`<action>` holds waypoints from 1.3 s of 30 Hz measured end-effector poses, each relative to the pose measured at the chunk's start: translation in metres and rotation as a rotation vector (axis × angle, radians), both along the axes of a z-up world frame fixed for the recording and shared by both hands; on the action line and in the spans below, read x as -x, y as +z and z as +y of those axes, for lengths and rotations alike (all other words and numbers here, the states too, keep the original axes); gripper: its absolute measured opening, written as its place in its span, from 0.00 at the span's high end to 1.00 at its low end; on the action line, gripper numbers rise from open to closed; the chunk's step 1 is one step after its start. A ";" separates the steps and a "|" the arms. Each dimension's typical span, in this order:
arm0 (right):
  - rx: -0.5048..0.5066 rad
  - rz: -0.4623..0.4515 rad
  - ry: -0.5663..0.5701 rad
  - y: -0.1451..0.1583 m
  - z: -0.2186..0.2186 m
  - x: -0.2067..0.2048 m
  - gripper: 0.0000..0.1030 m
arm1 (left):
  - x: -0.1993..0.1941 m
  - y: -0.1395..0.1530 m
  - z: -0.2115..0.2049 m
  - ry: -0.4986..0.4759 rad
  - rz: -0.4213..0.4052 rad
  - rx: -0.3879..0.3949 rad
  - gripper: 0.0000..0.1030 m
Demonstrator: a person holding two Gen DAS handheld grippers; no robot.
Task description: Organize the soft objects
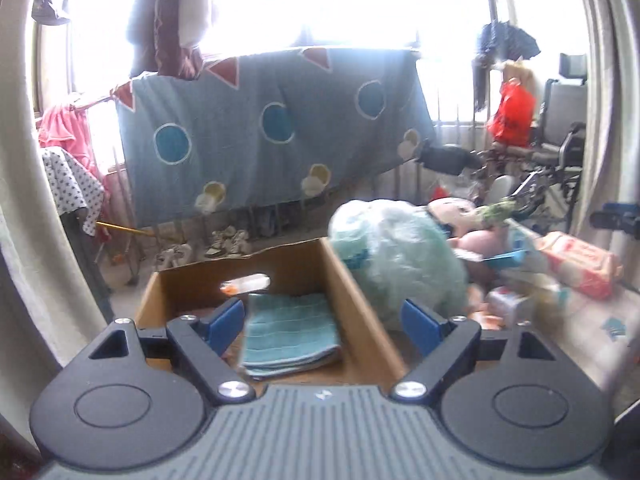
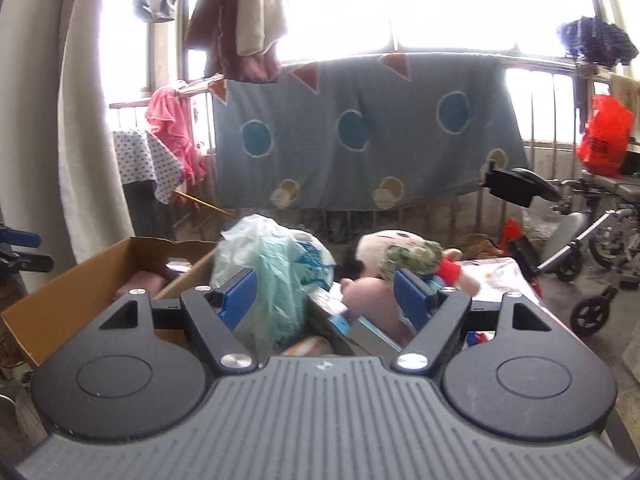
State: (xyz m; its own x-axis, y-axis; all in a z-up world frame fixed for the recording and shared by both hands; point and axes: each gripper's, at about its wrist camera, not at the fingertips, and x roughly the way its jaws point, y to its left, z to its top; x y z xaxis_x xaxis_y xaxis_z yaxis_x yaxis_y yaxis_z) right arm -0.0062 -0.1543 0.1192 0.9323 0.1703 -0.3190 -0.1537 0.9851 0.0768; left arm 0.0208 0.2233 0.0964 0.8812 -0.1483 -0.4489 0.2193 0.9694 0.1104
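Left wrist view shows your left gripper [image 1: 322, 326] spread wide with nothing between its blue pads, poised above the cardboard box [image 1: 362, 292]; a folded teal towel [image 1: 289, 332] lies flat on the box floor, not touched by either finger, so that piece looks already put away and you are between items. Your right gripper [image 2: 324, 300] is also well open and holds nothing; it faces the pile on the table just beside the box, where a pale green plastic bag [image 2: 276, 276] sits nearest the box wall and a plush doll [image 2: 390, 246] lies behind it, touching a pink soft toy [image 2: 370, 300]. Judging from this, the next step is another pickup from that pile. You would want the right hand lower and squared on one soft item, closing on its bulk rather than on a loose fold, then carried over the box wall.
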 end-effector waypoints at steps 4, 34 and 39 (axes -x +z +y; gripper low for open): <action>-0.016 0.039 -0.039 -0.018 -0.026 0.039 0.27 | 0.030 0.002 -0.026 -0.055 -0.011 0.044 0.15; -0.036 -0.009 -0.207 -0.056 0.006 0.113 0.24 | 0.088 -0.057 -0.087 -0.026 -0.028 0.062 0.12; -0.082 0.040 -0.201 -0.066 0.014 0.086 0.24 | 0.067 -0.071 -0.094 -0.004 -0.025 0.090 0.12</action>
